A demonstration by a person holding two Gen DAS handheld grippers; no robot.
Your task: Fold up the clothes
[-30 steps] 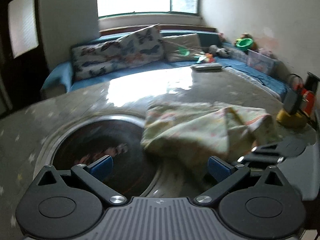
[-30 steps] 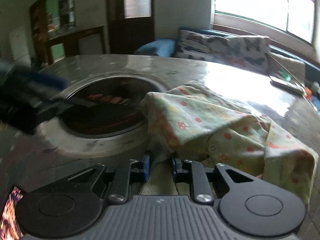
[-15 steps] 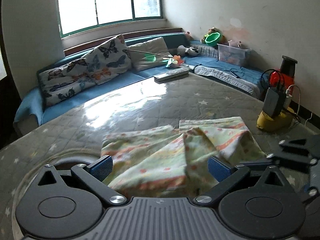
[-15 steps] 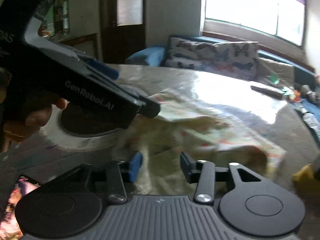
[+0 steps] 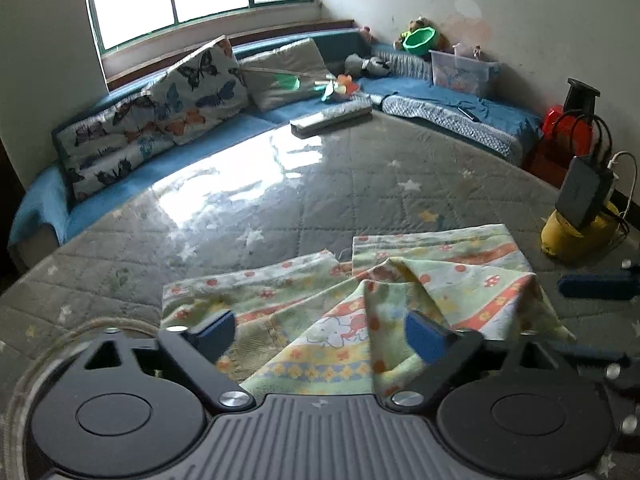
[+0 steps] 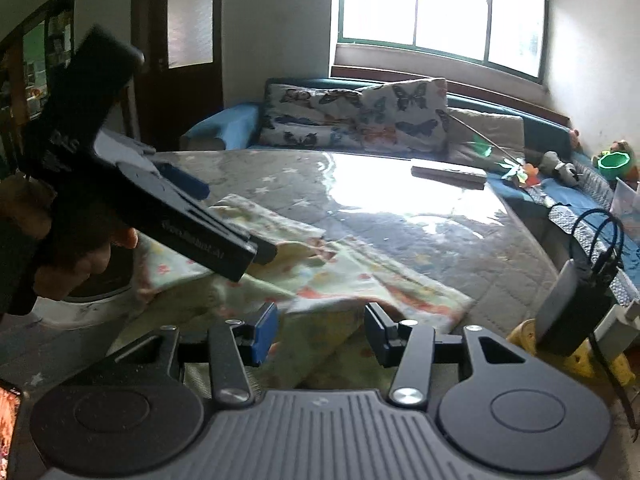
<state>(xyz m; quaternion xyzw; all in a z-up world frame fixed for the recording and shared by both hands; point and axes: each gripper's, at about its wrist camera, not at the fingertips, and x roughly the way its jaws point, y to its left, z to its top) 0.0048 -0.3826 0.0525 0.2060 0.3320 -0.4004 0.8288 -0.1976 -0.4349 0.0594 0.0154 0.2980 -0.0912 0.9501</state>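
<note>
Blue pads point(image 5: 424, 338) on the left gripper point(image 5: 320, 336) stand wide apart and hold nothing. The right gripper point(image 6: 320, 330) is wide too, empty. The cloth point(image 5: 352, 300) lies bunched on the grey table point(image 5: 320, 184), just in front of both, long side running left to right. Its near edge hides under the grippers. A hand point(image 6: 76, 256) holds the left one.

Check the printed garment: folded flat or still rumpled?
Rumpled. The printed garment lies on the quilted table with a raised fold peaking mid-cloth, edges uneven.
</note>
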